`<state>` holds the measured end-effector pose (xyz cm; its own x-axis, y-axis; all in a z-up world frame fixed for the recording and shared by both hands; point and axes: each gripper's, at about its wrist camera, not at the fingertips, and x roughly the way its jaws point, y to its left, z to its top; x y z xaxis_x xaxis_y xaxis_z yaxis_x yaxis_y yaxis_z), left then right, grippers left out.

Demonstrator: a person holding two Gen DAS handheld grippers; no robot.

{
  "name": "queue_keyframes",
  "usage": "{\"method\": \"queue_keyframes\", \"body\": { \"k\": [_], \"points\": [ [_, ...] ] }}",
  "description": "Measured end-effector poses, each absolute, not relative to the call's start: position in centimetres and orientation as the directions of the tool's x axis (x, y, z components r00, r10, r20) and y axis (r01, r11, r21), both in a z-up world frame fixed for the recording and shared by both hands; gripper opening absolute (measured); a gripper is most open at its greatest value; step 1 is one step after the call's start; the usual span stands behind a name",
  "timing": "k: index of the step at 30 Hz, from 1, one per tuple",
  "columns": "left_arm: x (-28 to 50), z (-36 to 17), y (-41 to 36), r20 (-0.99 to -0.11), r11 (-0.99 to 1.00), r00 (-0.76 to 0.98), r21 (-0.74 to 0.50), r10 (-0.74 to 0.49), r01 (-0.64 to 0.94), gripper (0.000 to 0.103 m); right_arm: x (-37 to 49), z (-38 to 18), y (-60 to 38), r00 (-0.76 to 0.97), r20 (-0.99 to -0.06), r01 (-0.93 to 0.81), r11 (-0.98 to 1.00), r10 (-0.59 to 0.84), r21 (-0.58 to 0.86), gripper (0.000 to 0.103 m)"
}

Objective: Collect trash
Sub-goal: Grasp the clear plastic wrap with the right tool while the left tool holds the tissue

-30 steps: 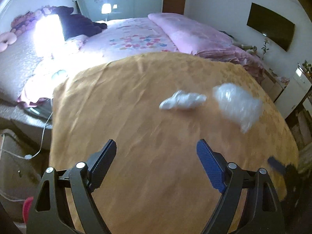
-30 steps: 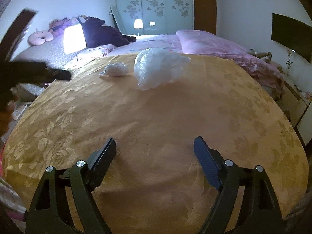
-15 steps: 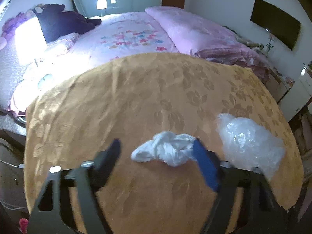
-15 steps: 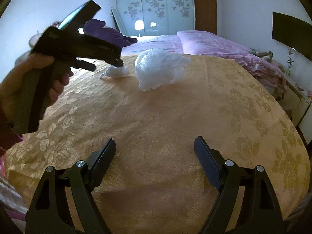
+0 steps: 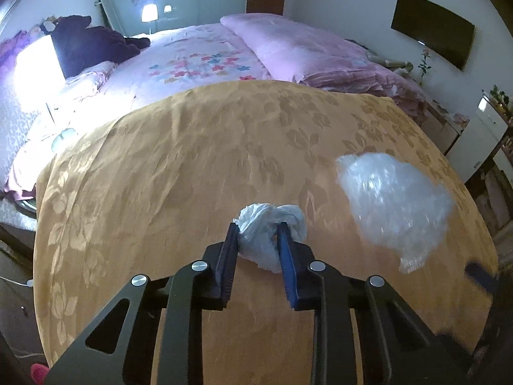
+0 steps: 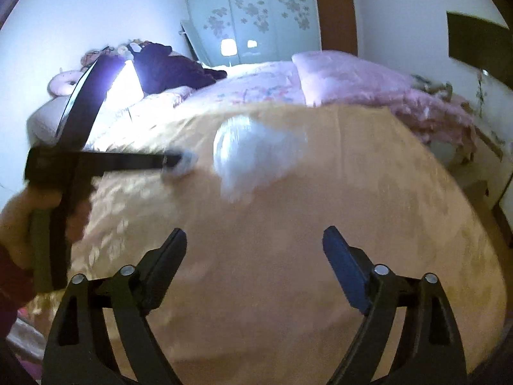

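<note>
With my left gripper (image 5: 258, 229) clamped on the crumpled tissue (image 5: 267, 234) on the tabletop (image 5: 160, 176), I'm mid-pickup; next, lift it, then send my spread right gripper (image 6: 255, 240) toward the plastic wad (image 6: 253, 154).

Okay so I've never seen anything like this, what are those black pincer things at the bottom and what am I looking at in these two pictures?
They are tools, not a robot: a person holds a two-finger hand-held gripper in each hand, each with a wide-angle camera looking along its fingers. One picture comes from the left hand-held gripper, which has closed on a crumpled white tissue. The other comes from the right hand-held gripper, open and holding nothing. Both are over an orange patterned cloth, where a crumpled clear plastic bag also lies. A pink bed is behind.
</note>
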<state>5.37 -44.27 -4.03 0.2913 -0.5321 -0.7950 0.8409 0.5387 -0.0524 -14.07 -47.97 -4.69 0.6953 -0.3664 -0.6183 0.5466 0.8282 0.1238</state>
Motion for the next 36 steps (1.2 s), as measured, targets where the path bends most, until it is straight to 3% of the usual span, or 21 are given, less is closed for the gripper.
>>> {"method": "queue_keyframes", "body": {
  "k": [8,15,17,19,22,28,36],
  "points": [
    [4.4,-3.8,-41.8,-0.787,0.533,0.312,-0.024,-0.532,0.846,0.024,-9.9,-2.8,-50.9,0.704,-0.593,0.547,0.831,-0.391,0.101,0.093],
    [4.0,-3.4,-40.1,-0.778,0.542,0.337,-0.005,-0.530,0.840,0.024,-6.9,-3.7,-51.9,0.674,-0.640,0.522,0.851,-0.369,0.059,0.093],
    [3.9,-3.3,-39.7,-0.774,0.546,0.346,0.000,-0.530,0.838,0.024,-6.5,-3.8,-52.0,0.667,-0.647,0.519,0.854,-0.369,0.049,0.085],
    [3.7,-3.2,-39.2,-0.771,0.548,0.352,0.004,-0.531,0.836,0.024,-6.3,-4.0,-51.8,0.660,-0.662,0.509,0.859,-0.355,0.048,0.067],
    [3.4,-2.9,-38.5,-0.764,0.550,0.363,0.012,-0.533,0.835,0.024,-6.0,-4.4,-51.5,0.647,-0.683,0.496,0.867,-0.338,0.041,0.054],
    [2.6,-2.5,-37.0,-0.749,0.553,0.390,0.038,-0.535,0.832,0.024,-6.6,-4.3,-50.0,0.660,-0.678,0.481,0.875,-0.324,0.050,0.045],
    [1.6,-1.8,-34.6,-0.733,0.561,0.407,0.043,-0.545,0.827,0.024,-7.7,-3.4,-46.9,0.703,-0.656,0.437,0.894,-0.275,0.094,0.042]
  ]
}}
